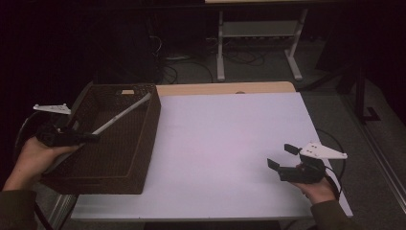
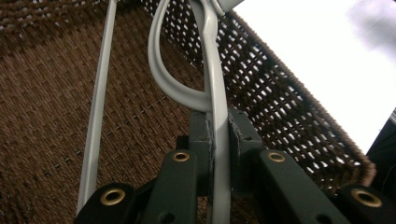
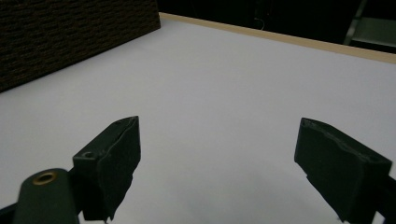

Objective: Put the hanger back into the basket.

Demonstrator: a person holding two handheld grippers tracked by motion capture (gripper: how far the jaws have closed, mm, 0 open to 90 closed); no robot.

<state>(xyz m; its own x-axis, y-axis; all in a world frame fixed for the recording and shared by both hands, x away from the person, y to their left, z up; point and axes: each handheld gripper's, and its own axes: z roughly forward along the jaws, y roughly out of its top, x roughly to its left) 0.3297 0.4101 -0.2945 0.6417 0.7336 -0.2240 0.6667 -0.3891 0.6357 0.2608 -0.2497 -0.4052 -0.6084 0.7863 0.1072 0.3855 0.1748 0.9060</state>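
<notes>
Gripping: left gripper (image 1: 72,137) jaws clamp grey tongs (image 1: 125,113) | axis runs toward upper right, over basket (image 1: 146,143) | right gripper (image 1: 282,160) jaws wide, empty.

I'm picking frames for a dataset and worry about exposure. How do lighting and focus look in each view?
High view: dim overall, the room behind nearly black, the table evenly lit, the basket dark. Left gripper view: the table top blown out to white, the near claw and the grey utensil it clamps soft. Right gripper view: even light, faint shadows under the open claw, no glare.
</notes>
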